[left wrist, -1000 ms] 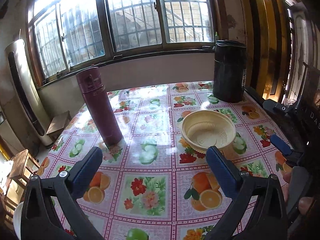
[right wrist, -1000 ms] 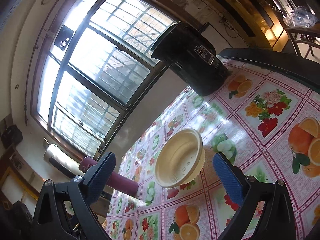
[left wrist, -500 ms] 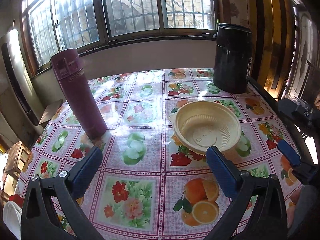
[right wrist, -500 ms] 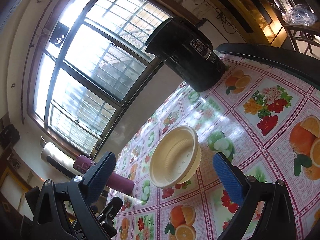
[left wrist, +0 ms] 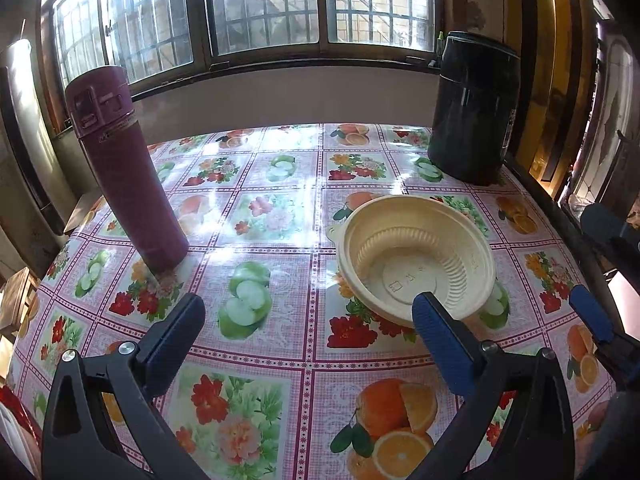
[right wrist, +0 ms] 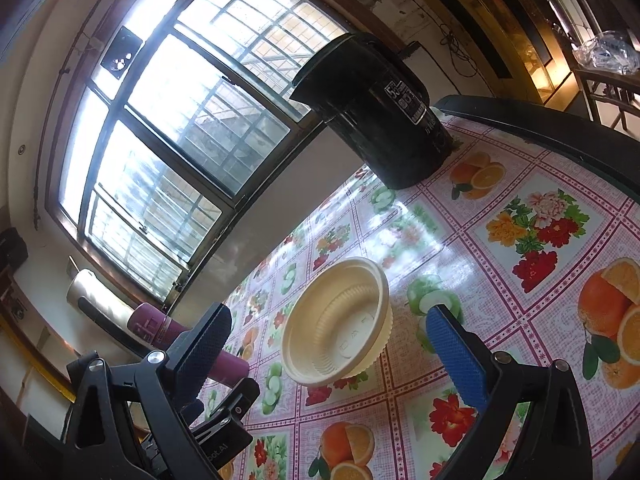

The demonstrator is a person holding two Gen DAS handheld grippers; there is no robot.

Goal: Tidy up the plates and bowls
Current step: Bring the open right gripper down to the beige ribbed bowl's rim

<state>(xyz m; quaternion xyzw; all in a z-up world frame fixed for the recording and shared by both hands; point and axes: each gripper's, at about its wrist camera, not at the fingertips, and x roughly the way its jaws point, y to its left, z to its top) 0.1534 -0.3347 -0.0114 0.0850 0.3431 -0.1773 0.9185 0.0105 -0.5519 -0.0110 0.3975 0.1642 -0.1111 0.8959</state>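
Cream bowl, fruit-and-flower tablecloth

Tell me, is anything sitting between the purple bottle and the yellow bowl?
Nothing: only bare fruit-print tablecloth lies between the purple bottle and the yellow bowl, clearest in the left wrist view.

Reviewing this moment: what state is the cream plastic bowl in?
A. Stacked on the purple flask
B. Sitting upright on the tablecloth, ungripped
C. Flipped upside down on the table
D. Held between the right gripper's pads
B. The cream bowl rests open side up on the tablecloth, with both the left gripper and right gripper open and short of it.
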